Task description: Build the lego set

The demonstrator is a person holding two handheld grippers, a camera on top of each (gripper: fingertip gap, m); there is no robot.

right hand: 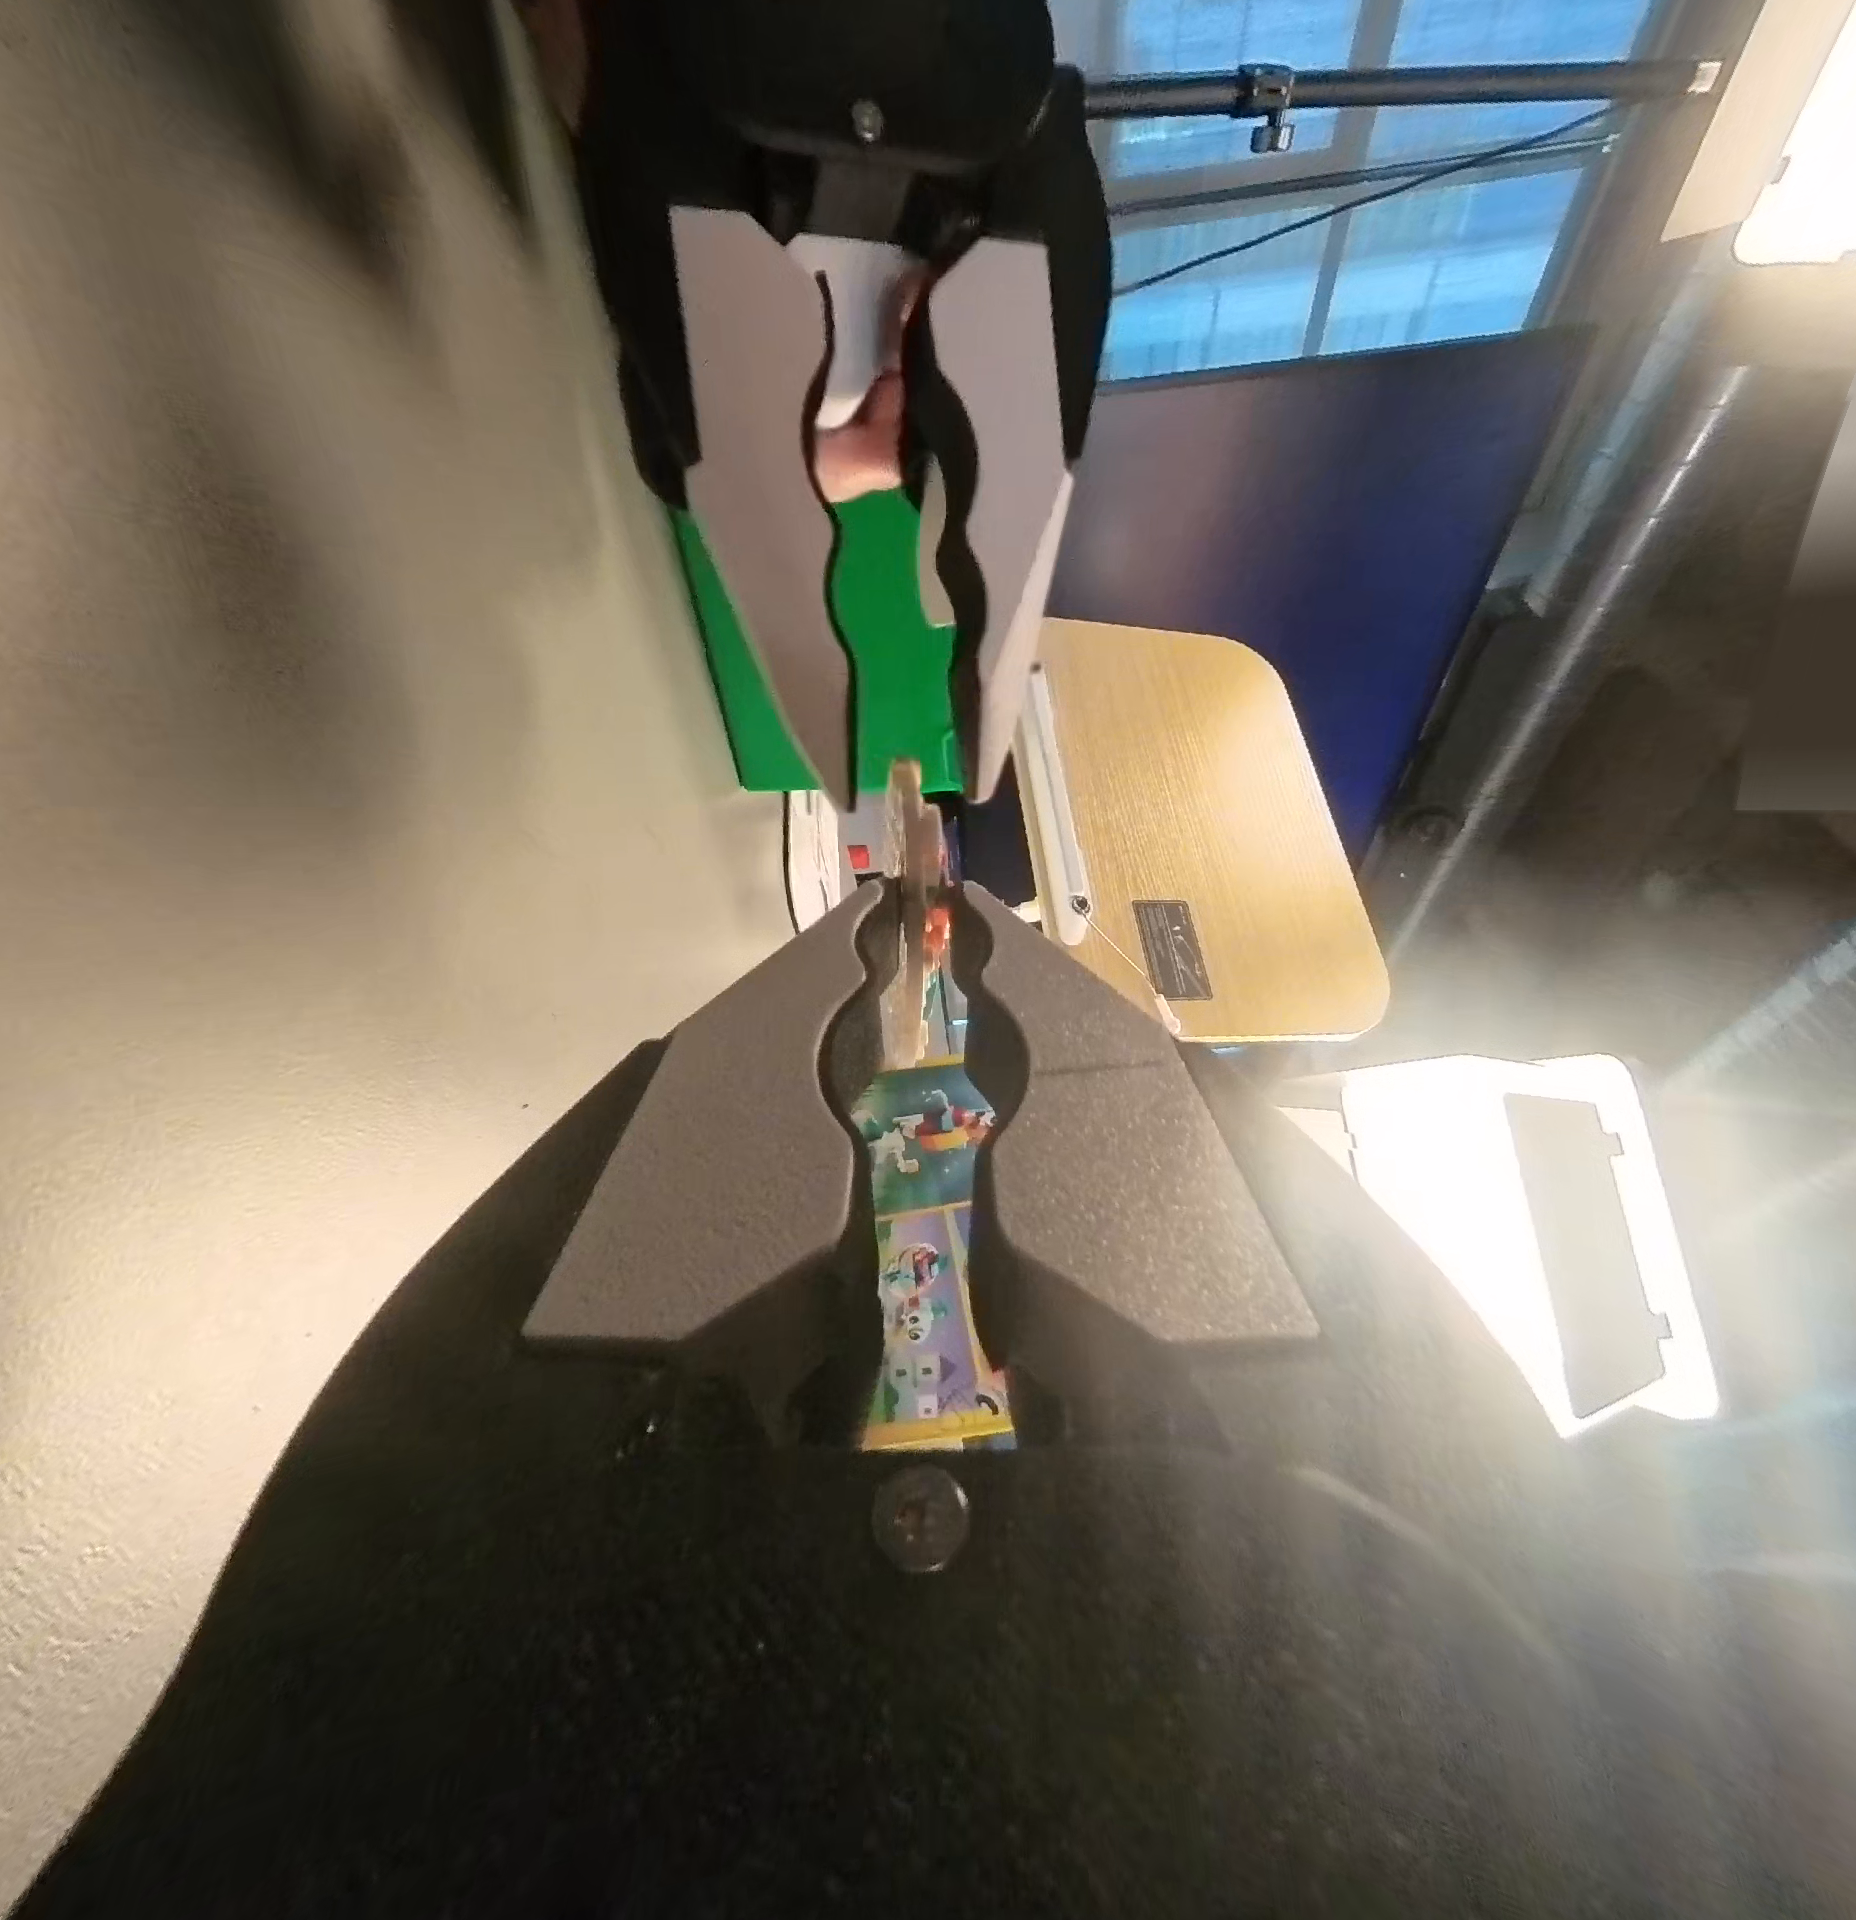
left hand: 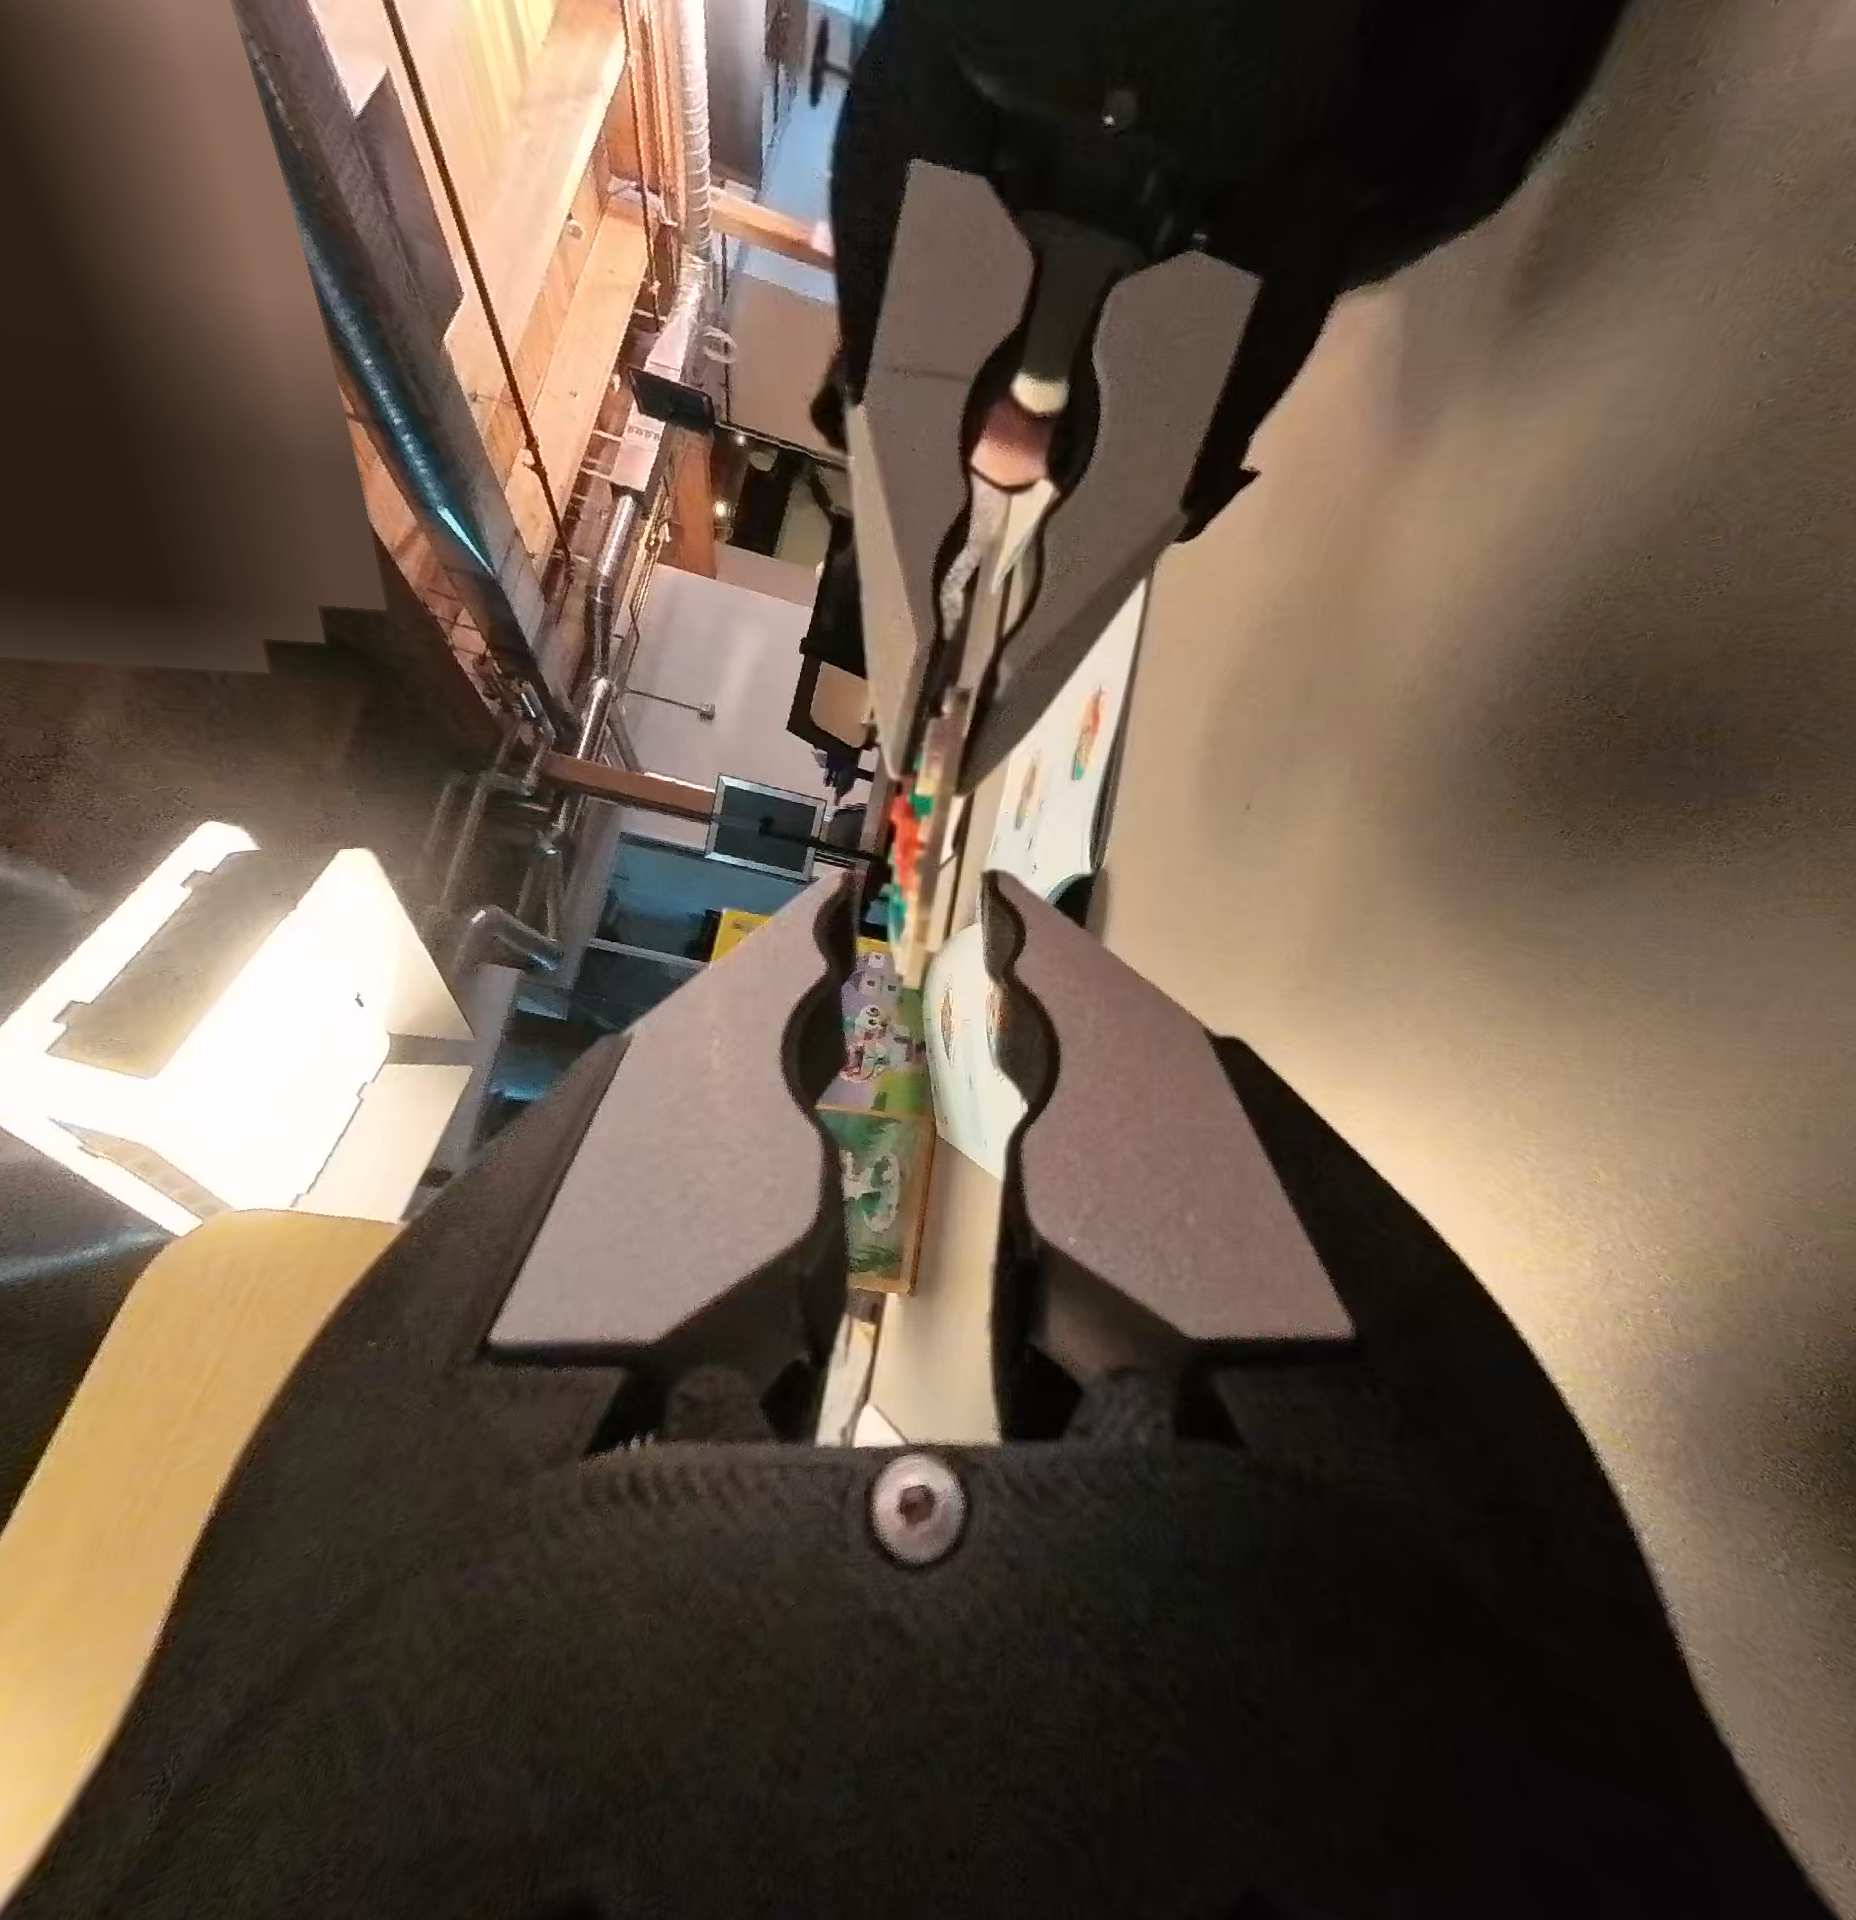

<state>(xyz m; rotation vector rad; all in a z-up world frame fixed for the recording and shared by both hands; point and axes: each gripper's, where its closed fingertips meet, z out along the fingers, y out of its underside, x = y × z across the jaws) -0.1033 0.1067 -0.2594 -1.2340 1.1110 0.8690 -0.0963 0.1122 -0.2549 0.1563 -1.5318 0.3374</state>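
A small lego build (right hand: 908, 940), a tan plate seen edge-on with orange and green bricks on one side, hangs in the air between the two grippers, which face each other tip to tip. My right gripper (right hand: 921, 902) is shut on one end of it. In the left wrist view the build (left hand: 916, 862) reaches from the right gripper (left hand: 934, 764) to my left gripper (left hand: 919, 883), whose fingers stand a little apart on either side of the other end without clearly touching it. The left gripper (right hand: 913, 800) also shows at the top of the right wrist view.
The beige table (left hand: 1423, 727) runs along one side. On it lie the picture-covered lego box (left hand: 882, 1143), an open instruction booklet (left hand: 1054, 821) and a flat green piece (right hand: 882, 623). A wooden side table (right hand: 1194, 831) and a bright light panel (right hand: 1526, 1247) stand beyond. My left and right fingertips are right by each other.
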